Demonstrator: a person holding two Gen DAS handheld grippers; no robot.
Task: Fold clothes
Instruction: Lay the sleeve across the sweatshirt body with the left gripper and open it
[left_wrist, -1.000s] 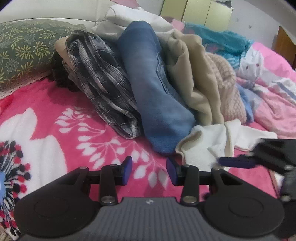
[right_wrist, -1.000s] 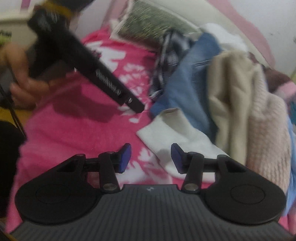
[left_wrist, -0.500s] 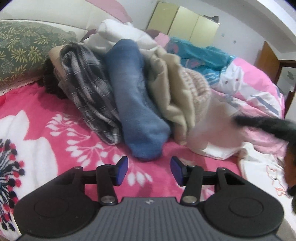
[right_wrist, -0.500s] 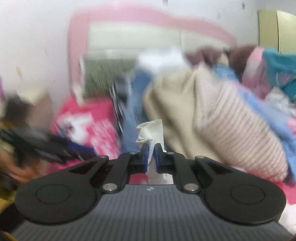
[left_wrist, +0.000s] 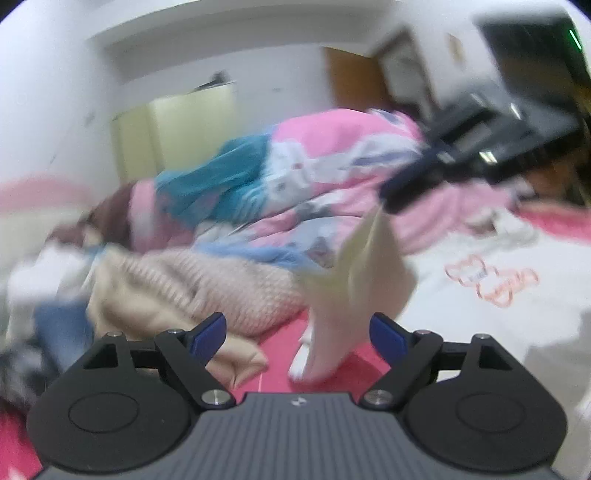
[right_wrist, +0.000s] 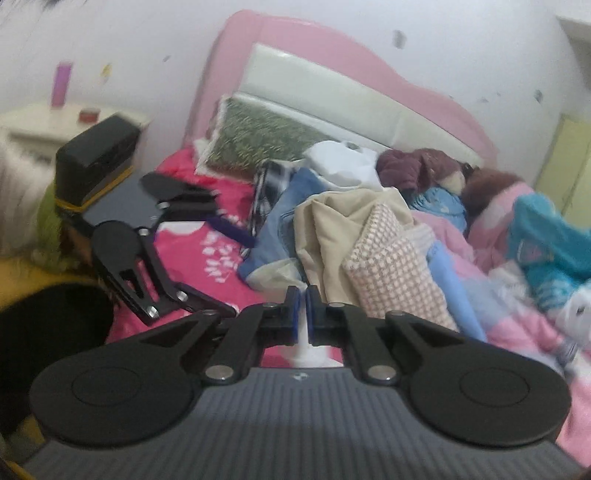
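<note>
Pinched at one corner in the right gripper (right_wrist: 301, 314), jaws shut tight on the fabric, and hanging clear above the pink bedspread (left_wrist: 354, 363): a cream-white garment (left_wrist: 364, 266), lifted away from the heap of unfolded clothes (right_wrist: 354, 236) piled against the headboard (right_wrist: 332, 92). Wide open and holding nothing, the left gripper (left_wrist: 299, 334), jaws having just spread further apart, with the dangling cloth in front of its blue pads (left_wrist: 210, 332) but not touched by them.

Likely trouble from here: a single-point hold on soft, limp cloth. Could slip free under a quick swing, or twist on itself so that no clean edge offers itself for a second grasp. Also at risk: a catch on bunched fabric rather than a true corner, leaving a crooked start to the fold. Further hazard: the hem dragging back into the beige knit (left_wrist: 207, 284) and the jeans (right_wrist: 280, 206) close beside it and snagging there. Heavy blur in the left view, so the garment's lower edge hard to place exactly.

Pose: right gripper raised and tipped somewhat downward, seen from the left view high at the right with the cloth trailing below its tip. Left gripper lower, angled only slightly down, seen from the right view rolled onto its side over the bedspread near the bed's edge.
</note>
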